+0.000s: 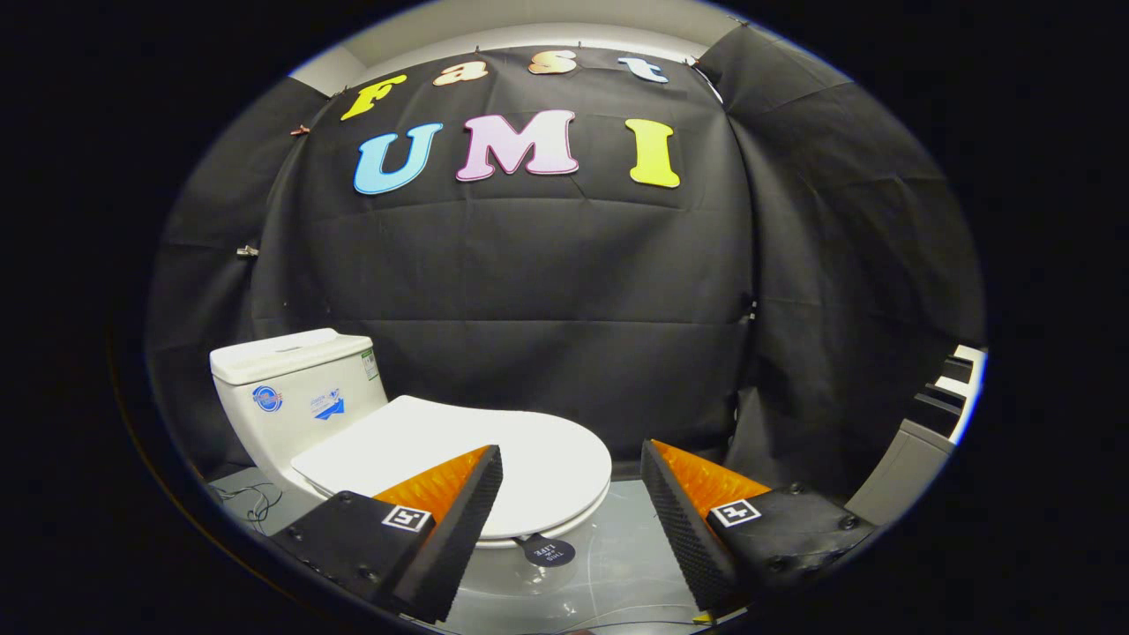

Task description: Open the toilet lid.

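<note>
Right now the gripper [571, 476] hangs near the toilet [291, 401], jaws released and wide apart. Its lid [459, 450] lies flat and closed, just ahead of the left finger [459, 520].

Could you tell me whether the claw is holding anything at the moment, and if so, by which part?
Nothing is held. The claw is open, its fingers spread apart, with the closed toilet lid just ahead and its small dark tab untouched.
</note>
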Demonstrator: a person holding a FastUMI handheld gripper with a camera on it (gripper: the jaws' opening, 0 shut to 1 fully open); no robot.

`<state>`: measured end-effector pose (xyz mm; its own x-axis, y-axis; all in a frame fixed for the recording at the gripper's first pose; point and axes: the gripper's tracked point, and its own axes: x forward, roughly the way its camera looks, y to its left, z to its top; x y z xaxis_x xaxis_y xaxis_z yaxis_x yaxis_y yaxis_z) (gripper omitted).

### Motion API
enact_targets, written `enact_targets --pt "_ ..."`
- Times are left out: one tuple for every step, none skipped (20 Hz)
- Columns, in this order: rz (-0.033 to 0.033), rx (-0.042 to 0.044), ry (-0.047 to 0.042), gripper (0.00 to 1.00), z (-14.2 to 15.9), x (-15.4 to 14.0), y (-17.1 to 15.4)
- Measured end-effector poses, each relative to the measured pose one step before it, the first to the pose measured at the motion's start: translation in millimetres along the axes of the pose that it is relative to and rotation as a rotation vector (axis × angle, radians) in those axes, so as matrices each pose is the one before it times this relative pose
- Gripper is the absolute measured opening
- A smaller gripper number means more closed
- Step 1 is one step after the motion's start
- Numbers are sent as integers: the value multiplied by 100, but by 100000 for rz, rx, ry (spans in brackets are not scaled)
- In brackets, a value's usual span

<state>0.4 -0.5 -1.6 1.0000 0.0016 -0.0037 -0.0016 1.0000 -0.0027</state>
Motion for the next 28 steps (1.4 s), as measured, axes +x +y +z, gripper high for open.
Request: enact_targets --pt "-67 42 -16 99 -4 25 57" --pt "27 131 232 99 23 29 -71" --pt "49 339 -68 99 -39 -47 -39" --pt "209 375 445 99 -75 27 46" --pt "39 376 652 99 -248 10 -9" --pt "189 792 1049 99 -335 61 -19" --pt "235 1573 1472 99 -360 60 -19" --pt "120 2155 1936 99 -473 171 -106" --pt "383 2705 2230 99 -520 76 11" --pt "-307 3014 1549 99 -504 158 -257" --pt "-378 3516 2321 99 -624 369 -399" --pt "-210 3382 2193 99 -621 228 -302" --pt "956 4331 3059 98 -841 275 16" --pt "624 5222 3123 99 -888 233 -230" --pt "1500 6017 3463 99 -833 313 -75" --pt "858 6700 3775 98 -877 423 -223" --pt "727 8708 4288 99 -1112 327 -467" --pt "1072 7377 2478 99 -523 410 -287" --pt "267 8090 3030 99 -605 261 -169" --pt "885 7467 2260 99 -545 224 -563" --pt "210 7582 1788 99 -440 518 -768" --pt "1292 7081 1395 99 -273 308 -444" --pt "1514 6200 1340 99 -242 387 -167" --pt "2297 5633 1282 99 -324 431 -30" --pt "2799 7198 2405 99 -539 295 115" --pt "2059 9394 2803 98 -593 229 -53" --pt "2023 8470 1696 99 -368 96 -130" --pt "-959 5805 -467 99 62 128 -824"
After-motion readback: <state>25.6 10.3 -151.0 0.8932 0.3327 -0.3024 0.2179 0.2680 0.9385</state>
